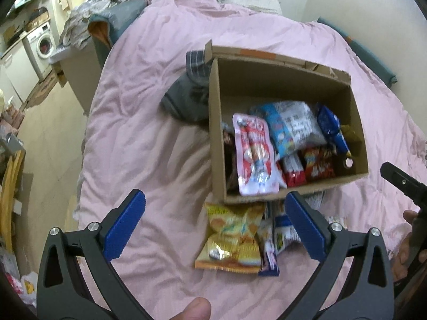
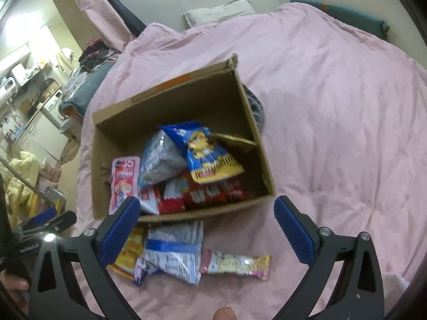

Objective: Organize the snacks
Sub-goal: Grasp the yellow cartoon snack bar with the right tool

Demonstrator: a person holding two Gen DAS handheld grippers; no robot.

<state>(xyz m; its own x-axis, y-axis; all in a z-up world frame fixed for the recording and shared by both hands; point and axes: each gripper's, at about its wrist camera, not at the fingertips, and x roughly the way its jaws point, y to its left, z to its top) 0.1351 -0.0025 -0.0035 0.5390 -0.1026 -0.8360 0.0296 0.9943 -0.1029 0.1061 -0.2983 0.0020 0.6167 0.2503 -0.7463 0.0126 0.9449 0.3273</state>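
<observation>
An open cardboard box [image 1: 267,85] [image 2: 170,106] sits on a pink bed cover and holds several snack packs: a pink pouch [image 1: 253,152] [image 2: 124,181], a pale blue bag [image 1: 293,125] [image 2: 160,157], a blue-and-yellow bag [image 2: 205,152] and red packs [image 1: 319,164] [image 2: 213,192]. In front of the box lie a yellow bag [image 1: 232,237] [image 2: 130,250], a white-and-blue bag [image 2: 173,250] and a pink-and-yellow bar [image 2: 234,264]. My left gripper [image 1: 214,221] is open above the yellow bag. My right gripper [image 2: 206,226] is open above the loose packs, empty.
A grey cloth [image 1: 186,98] lies against the box's far side. The bed edge [image 1: 85,160] drops to the floor on the left. A washing machine [image 1: 42,45] and clutter stand beyond. A pillow [image 2: 218,12] lies at the bed head.
</observation>
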